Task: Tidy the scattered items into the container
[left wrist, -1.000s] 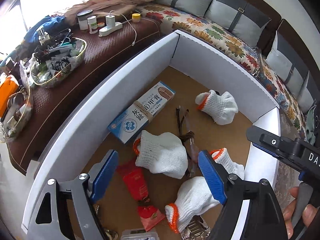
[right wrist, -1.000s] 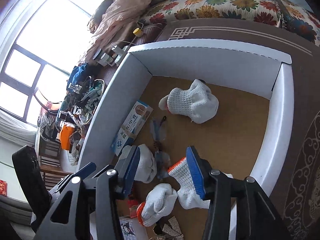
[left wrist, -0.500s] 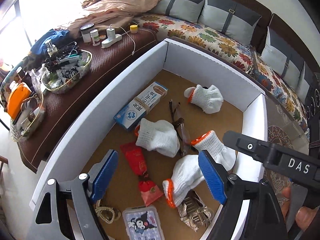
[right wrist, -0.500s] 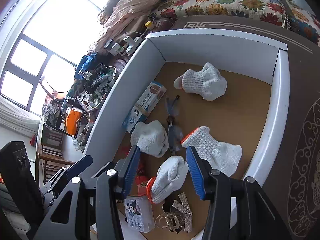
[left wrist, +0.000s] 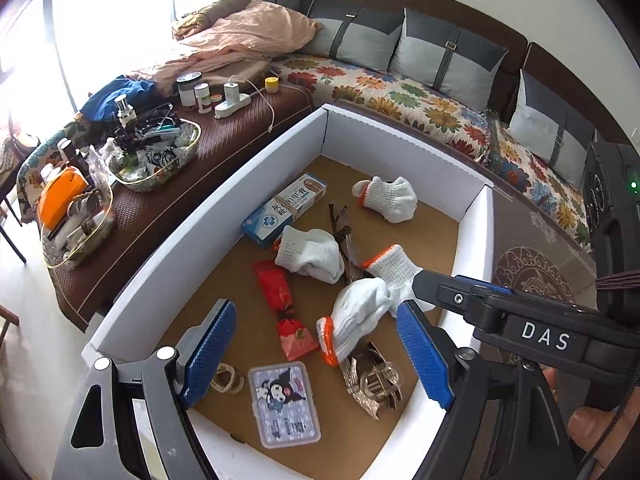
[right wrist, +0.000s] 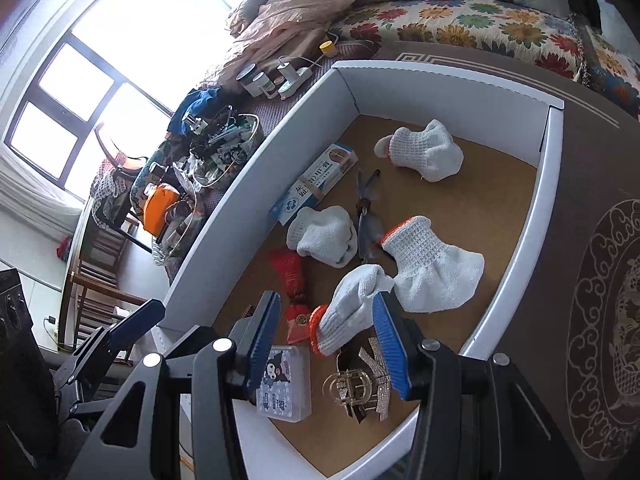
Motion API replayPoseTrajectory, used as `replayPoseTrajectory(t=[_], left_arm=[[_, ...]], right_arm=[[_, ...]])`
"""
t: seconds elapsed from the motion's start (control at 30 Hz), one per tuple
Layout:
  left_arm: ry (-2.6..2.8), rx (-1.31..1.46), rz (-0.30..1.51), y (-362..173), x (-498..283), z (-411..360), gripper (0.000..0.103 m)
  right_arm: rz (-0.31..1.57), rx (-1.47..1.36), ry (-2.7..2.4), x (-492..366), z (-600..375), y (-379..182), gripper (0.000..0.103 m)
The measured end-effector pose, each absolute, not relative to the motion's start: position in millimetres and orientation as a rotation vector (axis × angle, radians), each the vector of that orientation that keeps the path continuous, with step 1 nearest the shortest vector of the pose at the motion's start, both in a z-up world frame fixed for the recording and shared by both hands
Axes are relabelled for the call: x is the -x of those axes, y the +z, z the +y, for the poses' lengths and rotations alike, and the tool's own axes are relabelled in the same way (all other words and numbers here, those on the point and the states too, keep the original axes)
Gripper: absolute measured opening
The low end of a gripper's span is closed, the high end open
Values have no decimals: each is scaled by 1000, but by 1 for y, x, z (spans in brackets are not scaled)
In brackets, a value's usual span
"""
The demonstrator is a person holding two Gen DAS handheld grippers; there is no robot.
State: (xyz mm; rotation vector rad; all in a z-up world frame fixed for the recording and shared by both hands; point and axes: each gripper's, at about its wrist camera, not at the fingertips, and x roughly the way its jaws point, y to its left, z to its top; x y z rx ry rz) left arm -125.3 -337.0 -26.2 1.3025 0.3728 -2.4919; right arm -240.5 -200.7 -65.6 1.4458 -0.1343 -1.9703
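A white box (left wrist: 168, 256) with a brown floor (right wrist: 472, 208) holds several white work gloves with orange cuffs (left wrist: 362, 316) (right wrist: 436, 268), a blue medicine carton (left wrist: 284, 210) (right wrist: 316, 184), red sachets (left wrist: 280, 304), sunglasses (right wrist: 366, 210), a cartoon card case (left wrist: 284, 404) (right wrist: 284, 384), a gold hair clip (left wrist: 372, 380) (right wrist: 358, 390) and a bead string (left wrist: 228, 378). My left gripper (left wrist: 316, 360) is open and empty above the box's near end. My right gripper (right wrist: 326, 348) is open and empty above the same end.
A brown table (left wrist: 160, 200) left of the box carries glass trays of clutter (left wrist: 156, 156), jars and a power strip (left wrist: 232, 104). A floral sofa (left wrist: 400, 92) with grey cushions runs behind. A patterned brown mat (right wrist: 600, 320) lies right of the box.
Both grippers have risen and drawn back from the box, so more of its near end shows: card case, hair clip, bead string. Both stay open and empty.
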Motion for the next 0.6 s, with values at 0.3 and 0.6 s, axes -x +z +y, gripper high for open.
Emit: replayPoseTrajectory(t=[0.3, 0.6], left_arm=[[-2476, -1224, 350, -5, 81, -324, 82], [-2443, -1155, 349, 18, 36, -306, 83]], right_arm=[[-95, -1371, -1990, 202, -191, -35, 49], [40, -1297, -2079, 154, -173, -8, 49]])
